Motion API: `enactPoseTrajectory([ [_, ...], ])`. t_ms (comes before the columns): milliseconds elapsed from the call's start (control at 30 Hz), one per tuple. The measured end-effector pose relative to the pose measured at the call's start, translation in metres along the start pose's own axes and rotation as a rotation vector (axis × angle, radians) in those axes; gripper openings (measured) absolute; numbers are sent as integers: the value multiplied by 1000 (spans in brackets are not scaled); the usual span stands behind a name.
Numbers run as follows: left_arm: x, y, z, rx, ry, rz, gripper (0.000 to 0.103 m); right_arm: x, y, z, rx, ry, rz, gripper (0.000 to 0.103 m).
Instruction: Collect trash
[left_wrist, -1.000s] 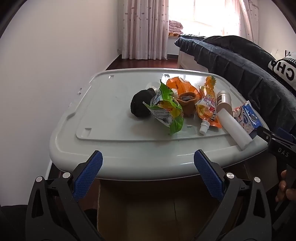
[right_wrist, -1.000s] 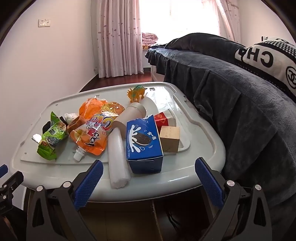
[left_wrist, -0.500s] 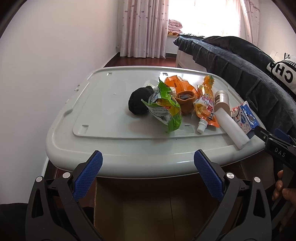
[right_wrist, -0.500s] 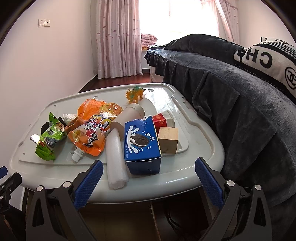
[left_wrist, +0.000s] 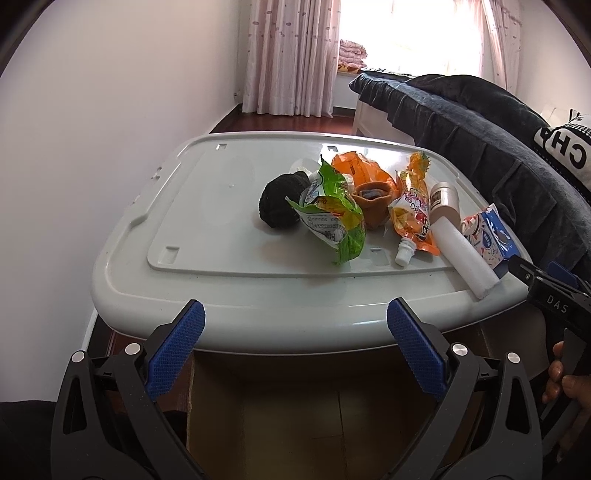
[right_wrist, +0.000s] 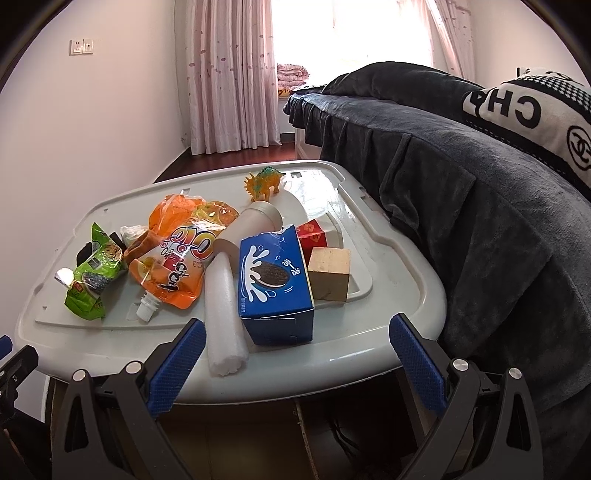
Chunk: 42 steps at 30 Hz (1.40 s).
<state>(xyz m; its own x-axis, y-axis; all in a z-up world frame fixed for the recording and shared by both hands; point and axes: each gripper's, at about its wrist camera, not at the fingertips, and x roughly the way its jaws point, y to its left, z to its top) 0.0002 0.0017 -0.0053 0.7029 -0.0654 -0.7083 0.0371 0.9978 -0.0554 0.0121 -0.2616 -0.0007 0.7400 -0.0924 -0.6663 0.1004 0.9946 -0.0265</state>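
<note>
Trash lies on a grey plastic lid (left_wrist: 207, 221) (right_wrist: 399, 266). There is a green snack bag (left_wrist: 328, 218) (right_wrist: 94, 273), an orange drink pouch (left_wrist: 413, 218) (right_wrist: 177, 269), an orange wrapper (left_wrist: 354, 166), a white foam roll (left_wrist: 461, 254) (right_wrist: 223, 314), a paper cup (right_wrist: 251, 229) and a blue cookie box (right_wrist: 275, 284) (left_wrist: 493, 240). My left gripper (left_wrist: 295, 347) is open and empty at the lid's near edge. My right gripper (right_wrist: 297, 358) is open and empty, just before the cookie box and foam roll.
A black sock ball (left_wrist: 277, 203), a brown pot (left_wrist: 373, 203), a wooden block (right_wrist: 328, 273), a red carton (right_wrist: 314, 236) and a toy dinosaur (right_wrist: 264, 182) also lie on the lid. A dark covered sofa (right_wrist: 461, 177) runs along the right. Cardboard (left_wrist: 314, 406) sits below the lid.
Both grippers have drifted slightly; the lid and its items sit a little lower and closer in the views. Jaws stay open. Nothing on the lid has moved.
</note>
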Motion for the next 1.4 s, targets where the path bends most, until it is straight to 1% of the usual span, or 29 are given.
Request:
enactPoseTrajectory([
  [433, 2, 3, -1, -26, 11, -5, 96, 2, 0, 0, -5, 6, -8, 98],
  [867, 2, 0, -2, -16, 14, -2, 96, 3, -4, 1, -26, -2, -20, 98],
  [1033, 4, 0, -1, -22, 20, -8, 96, 5, -5, 4, -39, 15, -22, 98],
  [1267, 0, 0, -2, -24, 7, -13, 96, 1, -2, 13, -67, 10, 2, 98],
  [1400, 0, 0, -1, -27, 9, -16, 96, -3, -6, 22, -54, 2, 25, 98],
])
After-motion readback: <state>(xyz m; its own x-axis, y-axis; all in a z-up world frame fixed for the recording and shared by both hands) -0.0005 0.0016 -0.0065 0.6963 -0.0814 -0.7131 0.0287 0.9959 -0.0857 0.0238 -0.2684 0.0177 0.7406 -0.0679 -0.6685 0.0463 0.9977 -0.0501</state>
